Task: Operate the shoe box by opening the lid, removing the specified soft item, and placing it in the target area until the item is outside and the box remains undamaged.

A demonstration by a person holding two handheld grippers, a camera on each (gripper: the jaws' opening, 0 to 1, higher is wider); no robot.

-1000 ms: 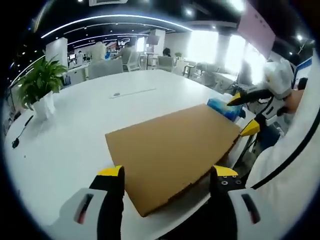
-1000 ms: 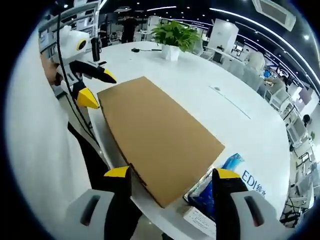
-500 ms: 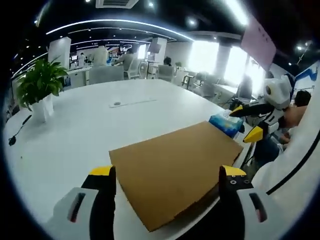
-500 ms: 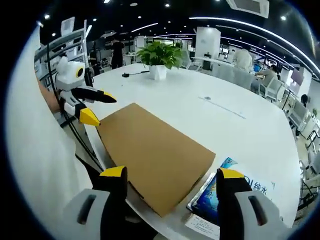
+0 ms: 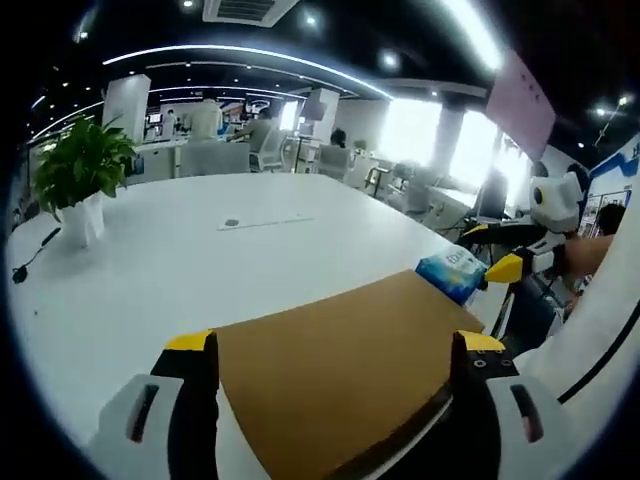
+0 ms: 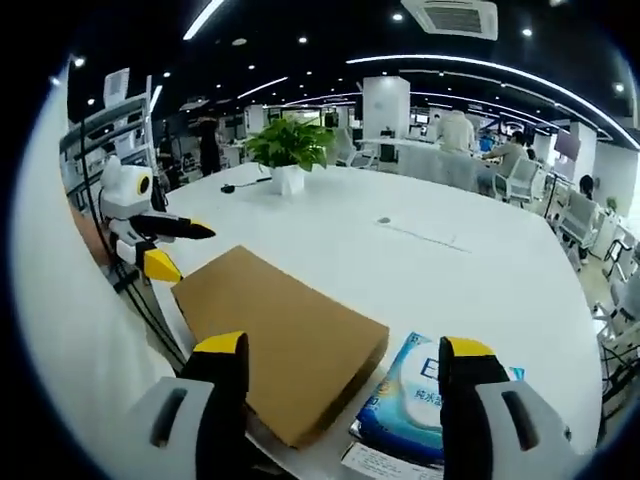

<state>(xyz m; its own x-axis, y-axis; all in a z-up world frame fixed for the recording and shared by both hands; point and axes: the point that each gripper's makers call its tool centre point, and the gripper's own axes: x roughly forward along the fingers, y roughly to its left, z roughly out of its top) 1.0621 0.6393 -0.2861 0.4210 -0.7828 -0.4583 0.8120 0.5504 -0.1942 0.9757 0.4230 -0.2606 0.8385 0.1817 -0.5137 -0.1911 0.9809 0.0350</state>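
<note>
Leftmost, we see our left gripper (image 5: 333,345) spread above the closed shoe box (image 5: 330,370) on the white table (image 5: 150,260); a blue pack (image 6: 420,395) lies just beside it; our right gripper (image 6: 343,350) is spread too.

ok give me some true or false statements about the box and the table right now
1. The shoe box has its lid closed. True.
2. A potted plant stands on the white table. True.
3. The right gripper is clamped on the box. False: its jaws stand open, holding nothing.
4. The blue pack lies on top of the box. False: it lies on the table beside it.
5. The left gripper is open. True.
</note>
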